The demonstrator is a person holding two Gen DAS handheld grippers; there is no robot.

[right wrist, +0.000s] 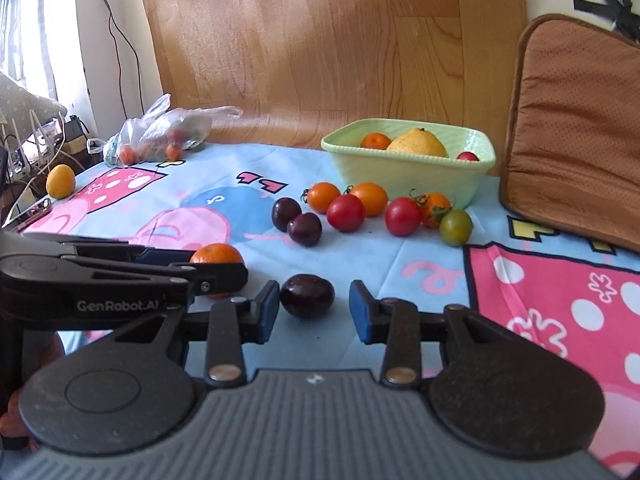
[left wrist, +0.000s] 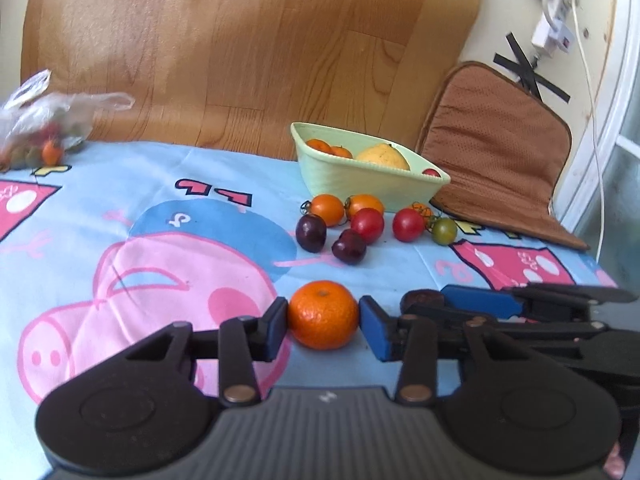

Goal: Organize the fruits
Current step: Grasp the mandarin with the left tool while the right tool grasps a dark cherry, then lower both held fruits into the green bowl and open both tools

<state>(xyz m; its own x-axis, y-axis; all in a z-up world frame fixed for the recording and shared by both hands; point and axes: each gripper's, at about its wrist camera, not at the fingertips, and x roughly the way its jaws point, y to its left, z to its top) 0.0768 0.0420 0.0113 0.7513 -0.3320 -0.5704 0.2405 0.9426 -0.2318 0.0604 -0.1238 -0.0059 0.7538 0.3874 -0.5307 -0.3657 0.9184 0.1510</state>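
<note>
Both grippers, left [left wrist: 323, 322] and right [right wrist: 314, 306], are black with blue pads, ribbed grey bases, round black pivot housings and brass rivets; the left bears white "GenRobot.AI" lettering on its side

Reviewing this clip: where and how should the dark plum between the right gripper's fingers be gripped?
Grip the dark plum across its middle with the right gripper, coming in low from the near side. It lies on its side, longer across than tall, so the pads should close on its two rounded ends.
</note>
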